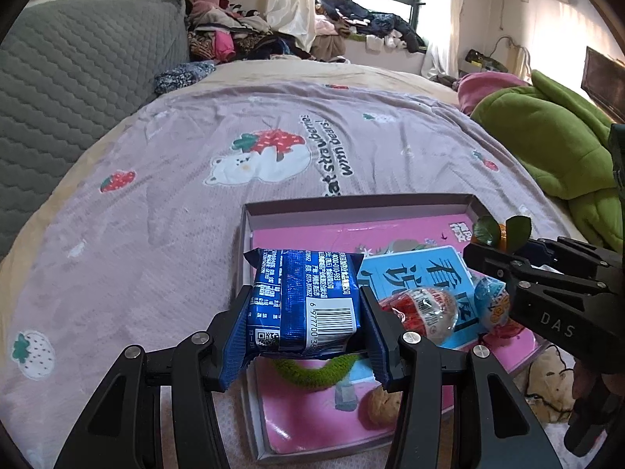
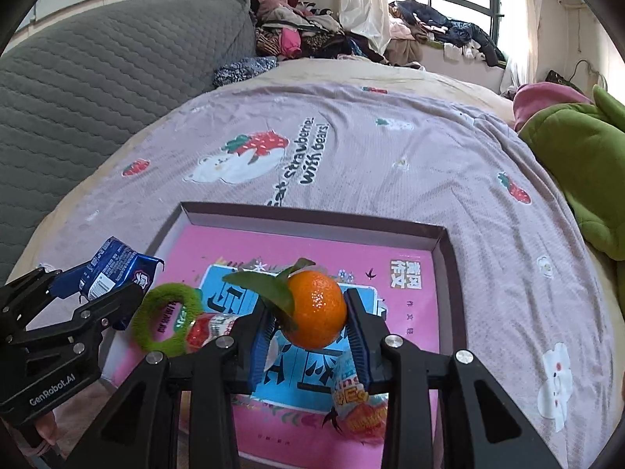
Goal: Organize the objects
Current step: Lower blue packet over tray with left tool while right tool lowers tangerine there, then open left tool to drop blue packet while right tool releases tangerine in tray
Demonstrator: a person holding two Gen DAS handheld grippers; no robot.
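My left gripper (image 1: 302, 312) is shut on a blue snack packet (image 1: 302, 297) and holds it over the left side of a shallow box (image 1: 351, 211) with a pink book in it. The packet also shows in the right wrist view (image 2: 113, 269). My right gripper (image 2: 308, 320) is shut on an orange tangerine (image 2: 317, 308) with green leaves, above the box (image 2: 312, 217). In the box lie a green fuzzy ring (image 2: 168, 322), a red-and-white egg toy (image 1: 424, 310) and a blue-and-orange wrapped egg (image 2: 361, 410).
The box sits on a bed with a lilac strawberry-and-bear blanket (image 1: 175, 195). A grey quilted headboard (image 1: 78, 78) is at left, a green plush (image 1: 547, 144) at right, and piles of clothes (image 1: 242, 35) at the back. A walnut (image 1: 384, 404) lies in the box.
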